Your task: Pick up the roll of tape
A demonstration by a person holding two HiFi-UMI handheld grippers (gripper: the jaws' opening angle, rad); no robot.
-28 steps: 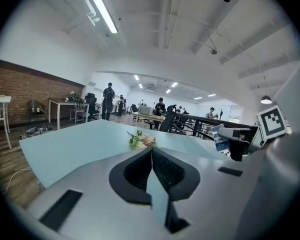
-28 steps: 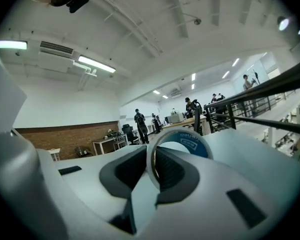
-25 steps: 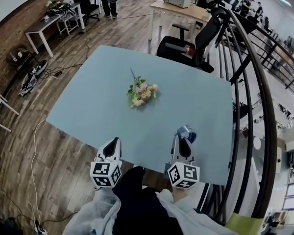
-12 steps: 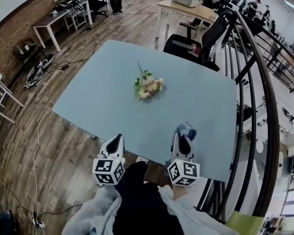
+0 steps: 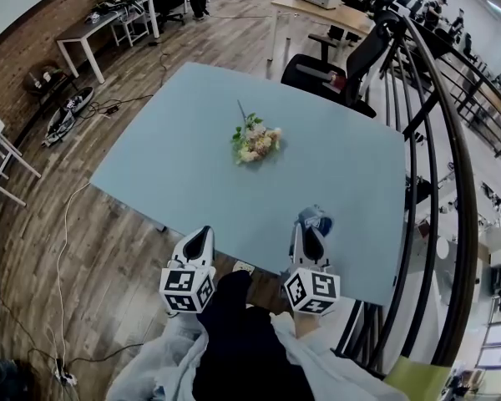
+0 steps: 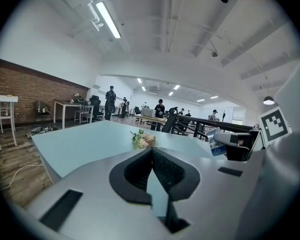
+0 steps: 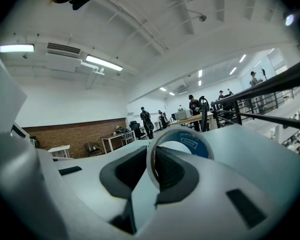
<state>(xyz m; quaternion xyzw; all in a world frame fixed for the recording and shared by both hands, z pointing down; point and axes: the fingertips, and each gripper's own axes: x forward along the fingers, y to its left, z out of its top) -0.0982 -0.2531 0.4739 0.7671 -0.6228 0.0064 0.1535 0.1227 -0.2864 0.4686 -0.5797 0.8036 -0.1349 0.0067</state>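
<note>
My right gripper [image 5: 311, 230] has its jaws pinched on the roll of tape [image 7: 196, 146]. In the right gripper view the roll stands upright on edge. One side of its ring is clamped between my two dark pads, and the rest rises above and to the right of them. Its blue inner face with pale print is turned towards the camera.

From the head view, the roll sits at the tips of my right jaws, over the near right part of the pale blue bench [image 5: 175, 165], close to its near edge. I cannot tell from any view whether the roll's lower rim touches the bench top.

My left gripper [image 6: 152, 149] carries nothing. Its jaws are pressed together at the tips, and only a thin wedge of bench shows through the gap further back. In the head view it hangs level with my right one, by the near edge of the bench and well apart from the roll.

A small bunch of flowers [image 5: 255, 143] lies near the middle of the bench, well beyond both grippers. A black office chair [image 5: 342, 69] stands at the far side. A dark curved railing [image 5: 434, 182] runs along the right, and wooden floor [image 5: 75, 249] shows to the left.
</note>
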